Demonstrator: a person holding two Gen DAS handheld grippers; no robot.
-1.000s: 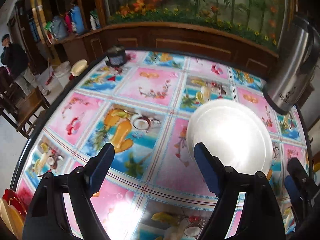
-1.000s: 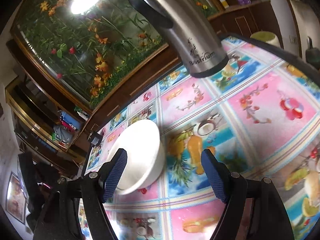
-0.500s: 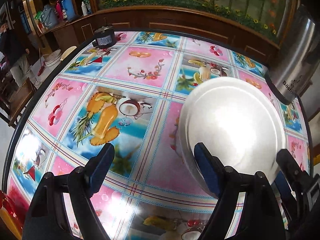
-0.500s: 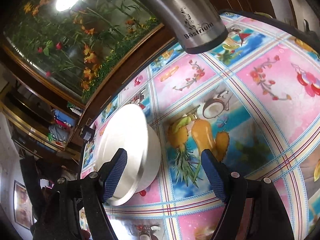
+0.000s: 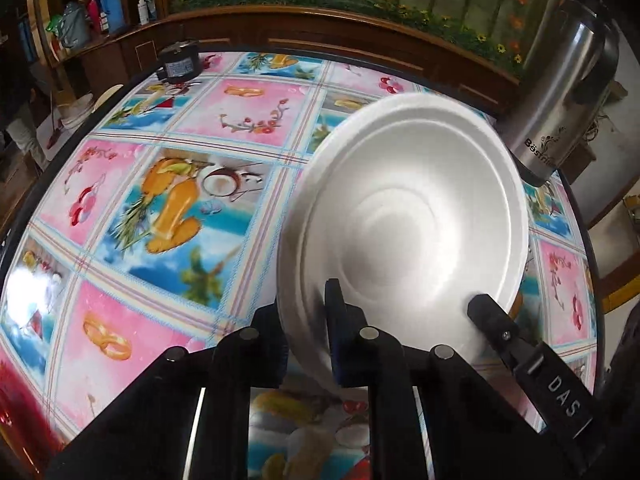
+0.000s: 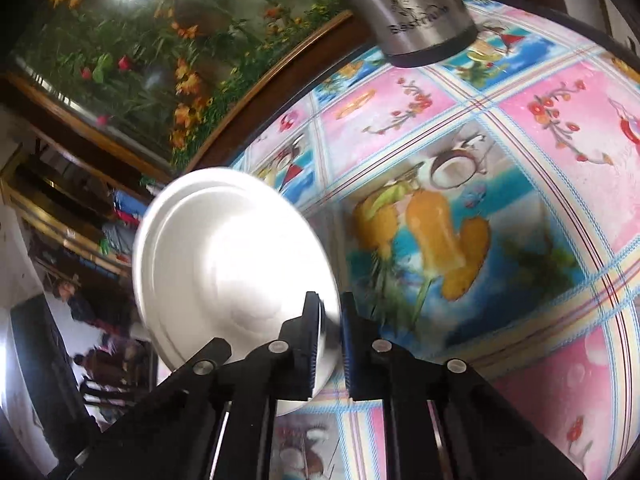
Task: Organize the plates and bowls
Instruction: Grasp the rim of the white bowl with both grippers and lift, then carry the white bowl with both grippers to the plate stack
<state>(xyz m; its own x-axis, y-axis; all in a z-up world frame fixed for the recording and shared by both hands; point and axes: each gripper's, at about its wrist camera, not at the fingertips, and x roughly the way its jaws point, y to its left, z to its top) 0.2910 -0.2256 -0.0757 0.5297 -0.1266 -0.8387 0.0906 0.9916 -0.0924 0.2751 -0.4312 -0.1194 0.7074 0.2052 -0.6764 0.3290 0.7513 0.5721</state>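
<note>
A white bowl (image 5: 404, 216) sits tilted on the fruit-patterned round table (image 5: 160, 208). The jaws of my left gripper (image 5: 306, 332) are closing, and its pads press on the bowl's near left rim. In the same view a finger (image 5: 490, 316) of my right gripper reaches over the near right rim. In the right wrist view the bowl (image 6: 224, 264) fills the left middle. My right gripper (image 6: 330, 332) is closing there too, with the rim pinched between its blue pads.
A tall steel flask (image 5: 560, 92) stands just behind the bowl at the table's far right edge, also seen as the flask (image 6: 416, 12). A small black device (image 5: 180, 66) sits at the far left rim. A wooden cabinet with plants runs behind. People stand beyond the table.
Both grippers went from wide open to shut on opposite sides of the bowl's rim. Both moved down and closer to it, and the bowl now looks tilted.
</note>
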